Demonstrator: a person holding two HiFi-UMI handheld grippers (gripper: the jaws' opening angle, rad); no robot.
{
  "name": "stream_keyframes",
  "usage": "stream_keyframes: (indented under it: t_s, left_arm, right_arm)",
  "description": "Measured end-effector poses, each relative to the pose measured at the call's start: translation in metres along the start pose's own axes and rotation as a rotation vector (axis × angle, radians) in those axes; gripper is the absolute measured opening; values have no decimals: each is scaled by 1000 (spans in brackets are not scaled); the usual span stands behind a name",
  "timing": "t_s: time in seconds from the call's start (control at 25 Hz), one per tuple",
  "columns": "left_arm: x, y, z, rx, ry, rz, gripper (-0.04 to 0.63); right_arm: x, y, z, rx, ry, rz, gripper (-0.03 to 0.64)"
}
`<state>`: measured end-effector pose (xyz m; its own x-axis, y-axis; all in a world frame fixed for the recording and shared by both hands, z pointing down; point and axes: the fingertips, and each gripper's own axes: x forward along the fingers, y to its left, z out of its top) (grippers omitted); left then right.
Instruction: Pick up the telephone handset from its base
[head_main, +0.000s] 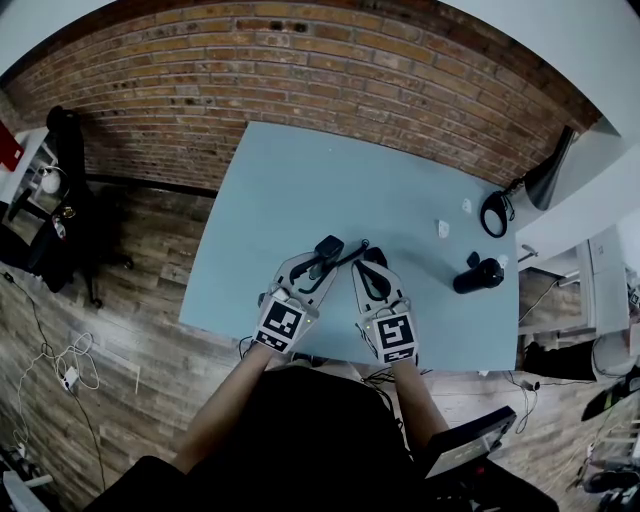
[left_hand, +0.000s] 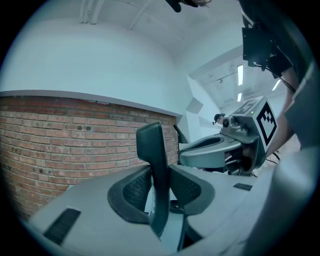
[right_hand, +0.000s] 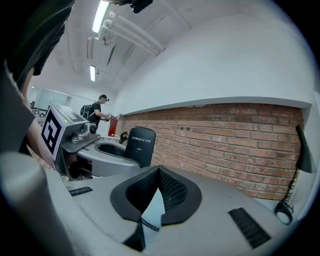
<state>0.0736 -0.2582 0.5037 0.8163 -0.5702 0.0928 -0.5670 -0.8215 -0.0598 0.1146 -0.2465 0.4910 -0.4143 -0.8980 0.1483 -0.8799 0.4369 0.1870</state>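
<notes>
the left gripper (left_hand: 160, 189) points level, its jaws set fairly wide apart and both ribbed pads pressed on the flat sides of the black telephone handset (left_hand: 152, 145). the handset stands upright between the pads, its rounded upper end rising above the jaw tips and its lower end running down past them toward the pale blue table (head_main: 300, 190). whether that lower end touches the table cannot be told. just to this gripper's right, and roughly alongside it, is the right gripper (right_hand: 159, 175). it tips slightly downward, with its jaws closed pad to pad and nothing held between them. under its closed jaws a short stretch of coiled cord (right_hand: 149, 225) crosses the table. from the right gripper's side the handset shows to the left and a little ahead, clamped in the other gripper, with small white print on its back. in the head view a dark shape (head_main: 377, 258) lies at the right gripper's tips, and what it is cannot be made out. further to that gripper's right a black cylinder (head_main: 478, 275) lies on the table, well apart from both grippers. a brick wall (head_main: 300, 60) rises beyond the table's far edge.
</notes>
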Motion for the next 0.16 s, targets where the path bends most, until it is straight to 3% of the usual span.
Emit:
stream_keyframes:
  t_s: [0.16]
  left_arm:
    - [-3,-2,-3,-4,4,1,121]
  right_arm:
    - [-3,4,-4,5,11,4,14]
